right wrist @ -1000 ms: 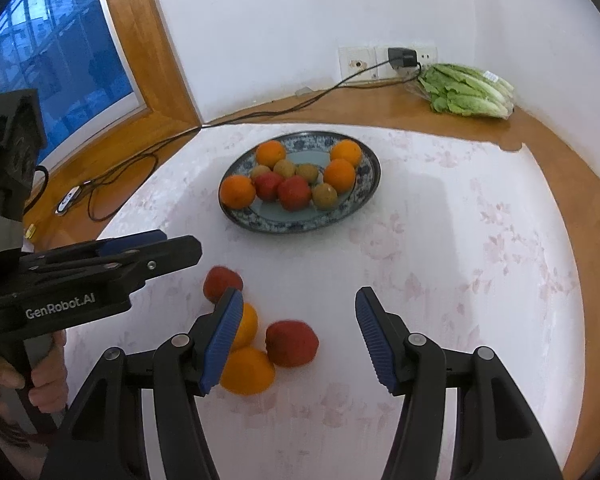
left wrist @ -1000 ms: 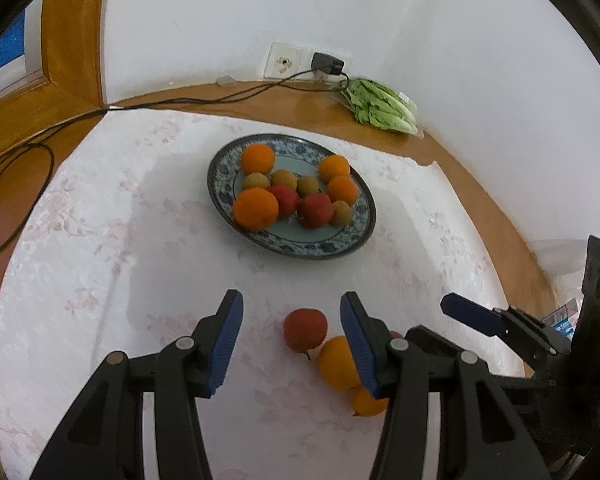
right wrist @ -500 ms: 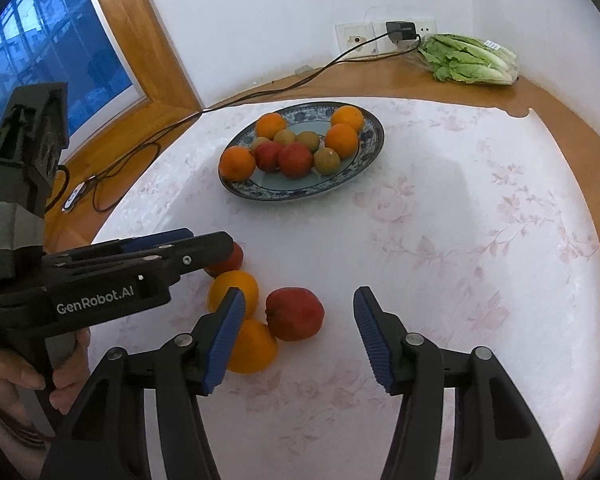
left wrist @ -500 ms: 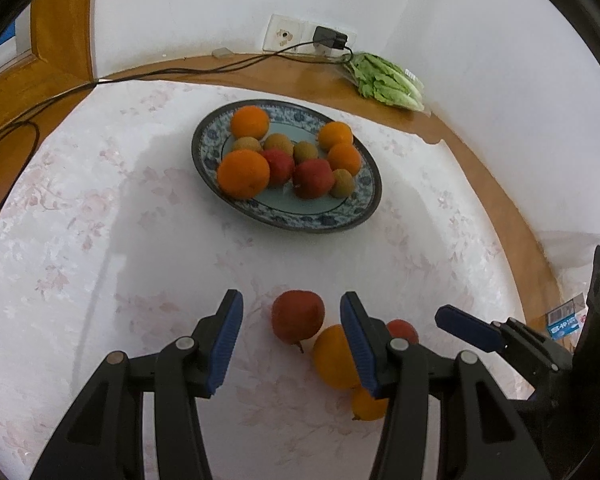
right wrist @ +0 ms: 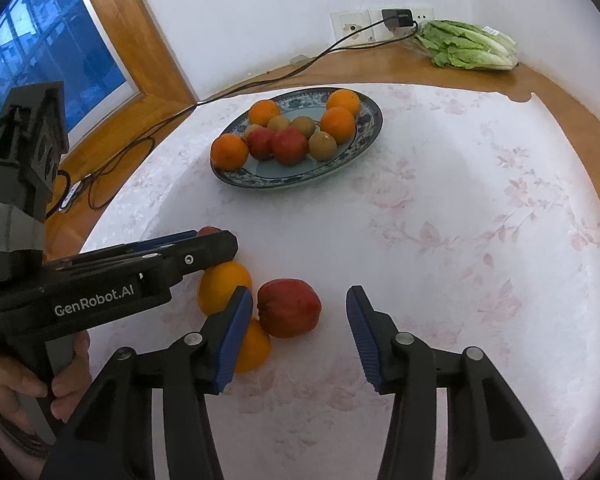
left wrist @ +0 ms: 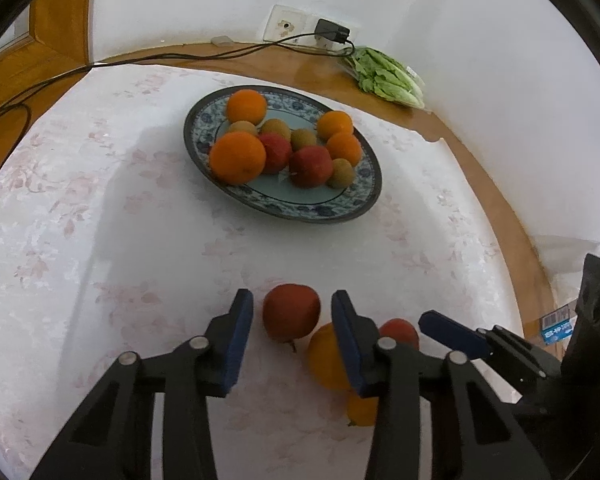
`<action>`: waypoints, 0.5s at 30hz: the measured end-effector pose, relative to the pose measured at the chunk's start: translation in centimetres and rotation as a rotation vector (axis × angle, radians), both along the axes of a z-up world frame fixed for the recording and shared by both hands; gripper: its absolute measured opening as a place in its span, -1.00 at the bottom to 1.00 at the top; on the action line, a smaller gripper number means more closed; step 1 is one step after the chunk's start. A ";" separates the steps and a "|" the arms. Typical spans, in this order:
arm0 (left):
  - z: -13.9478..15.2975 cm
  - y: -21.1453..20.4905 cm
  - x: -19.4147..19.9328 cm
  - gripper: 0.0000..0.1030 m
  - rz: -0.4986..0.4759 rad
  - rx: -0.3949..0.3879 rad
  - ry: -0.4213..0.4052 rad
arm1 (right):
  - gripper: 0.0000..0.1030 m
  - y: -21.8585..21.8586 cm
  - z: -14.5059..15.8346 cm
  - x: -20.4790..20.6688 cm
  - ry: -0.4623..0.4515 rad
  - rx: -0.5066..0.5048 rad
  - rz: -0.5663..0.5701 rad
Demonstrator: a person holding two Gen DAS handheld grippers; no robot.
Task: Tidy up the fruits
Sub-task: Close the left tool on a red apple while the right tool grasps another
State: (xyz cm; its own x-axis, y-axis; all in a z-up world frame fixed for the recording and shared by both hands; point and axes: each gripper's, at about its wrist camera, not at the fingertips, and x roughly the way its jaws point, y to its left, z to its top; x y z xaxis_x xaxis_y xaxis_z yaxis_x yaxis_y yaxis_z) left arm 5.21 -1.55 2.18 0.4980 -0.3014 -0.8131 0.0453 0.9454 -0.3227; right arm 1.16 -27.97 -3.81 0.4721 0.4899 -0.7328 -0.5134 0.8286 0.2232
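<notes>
Red apples, two loose on the tablecloth [left wrist: 140,240] beside two oranges [right wrist: 224,286]: near apple [left wrist: 291,312] between the closing, not-yet-touching left gripper [left wrist: 292,320]; other apple [right wrist: 289,307] inside the narrowing right gripper [right wrist: 300,316]. Best squeeze gently, centred, then carry to the plate [left wrist: 324,210].

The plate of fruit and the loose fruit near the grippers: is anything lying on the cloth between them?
Nothing: in both wrist views, only bare flowered tablecloth lies between the plate and the loose red apples and oranges.
</notes>
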 end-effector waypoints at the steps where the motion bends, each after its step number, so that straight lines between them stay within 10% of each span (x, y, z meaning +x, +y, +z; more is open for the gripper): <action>1: 0.0 -0.1 0.0 -0.27 -0.003 -0.003 -0.002 | -0.03 -0.1 0.0 0.1 0.002 -0.001 -0.007; 15: -0.3 -0.7 0.2 -0.33 -0.007 -0.013 -0.007 | -0.21 0.2 -0.4 0.7 0.049 0.037 0.007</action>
State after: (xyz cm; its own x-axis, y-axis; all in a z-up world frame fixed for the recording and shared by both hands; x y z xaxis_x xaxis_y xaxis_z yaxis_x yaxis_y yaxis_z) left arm 5.42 -2.29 1.90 0.5017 -0.3153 -0.8056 0.0540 0.9408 -0.3346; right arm 1.89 -27.75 -4.23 0.4325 0.5205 -0.7362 -0.5066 0.8158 0.2790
